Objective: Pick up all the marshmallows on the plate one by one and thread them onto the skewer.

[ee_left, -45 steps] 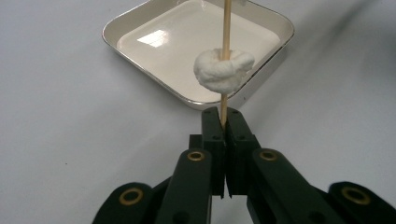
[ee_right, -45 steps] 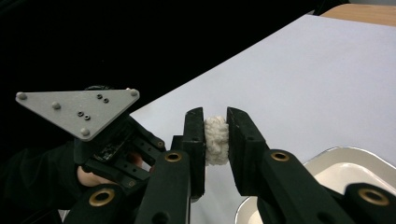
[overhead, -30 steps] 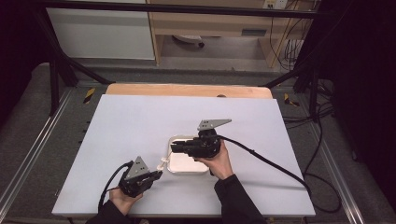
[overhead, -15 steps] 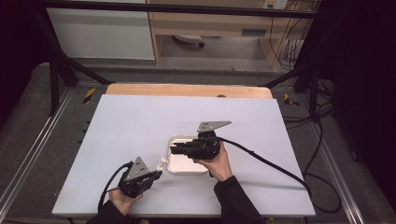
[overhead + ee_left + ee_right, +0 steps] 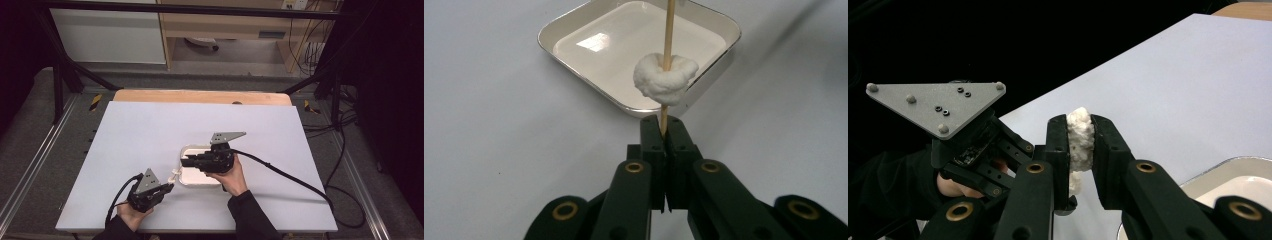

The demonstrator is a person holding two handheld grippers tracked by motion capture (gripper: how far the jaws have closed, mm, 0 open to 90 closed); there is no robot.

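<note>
Pinching a thin wooden skewer (image 5: 667, 60) between its pressed-together jaws, your left gripper (image 5: 167, 188) sat at the near left of the white table (image 5: 150, 130), held low over the surface in your left hand (image 5: 131, 215). In the left gripper view the skewer rose straight up from the jaw tips, and a white doughy ring (image 5: 665, 78) was threaded on it just above them. Seen from above, that white lump (image 5: 174, 175) lay between the left gripper and the near left corner of the tray, just beside the rim.

Right of it, toward the middle of the table, stood the shallow white square tray (image 5: 189, 179) with rounded corners. In the left gripper view the tray (image 5: 574, 30) lay beyond the skewer, its glossy floor catching a patch of light.

Farther right, your right gripper (image 5: 184, 161) hung over the tray with its jaws pointing left, your right hand (image 5: 231, 176) wrapped around its body and the grey plate on top. In the right gripper view its jaws (image 5: 1080, 142) were clamped on a second white doughy piece (image 5: 1079, 142), which filled the narrow gap between the pads and bulged out above and below them. Beyond that piece the left gripper (image 5: 973, 145) showed with its grey plate, and the tray's rim (image 5: 1218, 167) curved in at the lower right corner.

The black cable from the right gripper trailed off across the table toward the near right edge.
</note>
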